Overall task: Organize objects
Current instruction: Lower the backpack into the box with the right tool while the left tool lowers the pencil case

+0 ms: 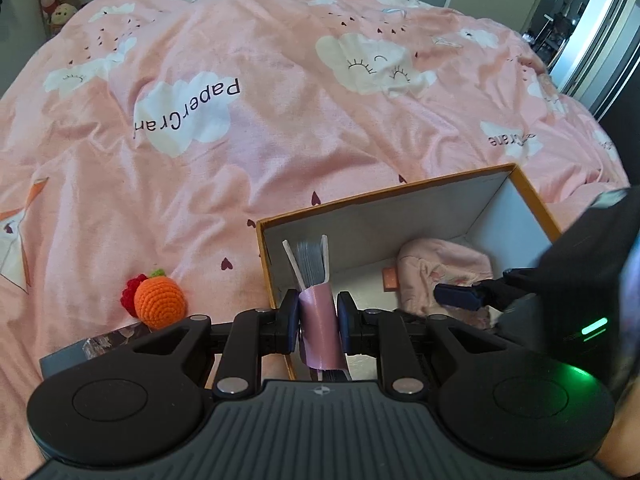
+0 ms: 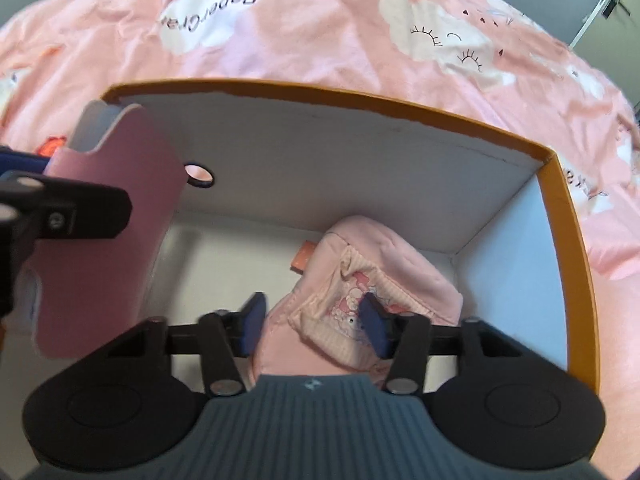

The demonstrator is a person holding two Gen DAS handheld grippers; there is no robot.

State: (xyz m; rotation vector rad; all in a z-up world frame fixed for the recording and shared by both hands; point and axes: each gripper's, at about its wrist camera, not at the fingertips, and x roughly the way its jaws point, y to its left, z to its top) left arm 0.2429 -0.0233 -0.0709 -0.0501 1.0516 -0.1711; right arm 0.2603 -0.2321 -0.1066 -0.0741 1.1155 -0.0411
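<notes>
Two grippers over box [image 2: 560,184], left gripper [image 1: 318,322] clamping pink notebook [image 1: 320,320], right gripper [image 2: 314,326] part-open astride pink hat [image 2: 384,264].

Left gripper [image 1: 318,322] angled steeply down, jaws clamped tight on a pink-covered notebook [image 1: 320,320], pads flat against both its sides, at the left end of the box [image 2: 560,184]. Right gripper [image 2: 314,322] also pitched steeply down inside the box, jaws partly apart, straddling a folded pink garment [image 2: 380,256].

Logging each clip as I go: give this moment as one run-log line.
left gripper: shut on pink notebook, over box | right gripper: around pink cloth in box, grip unclear | crochet orange: on bedspread
</notes>
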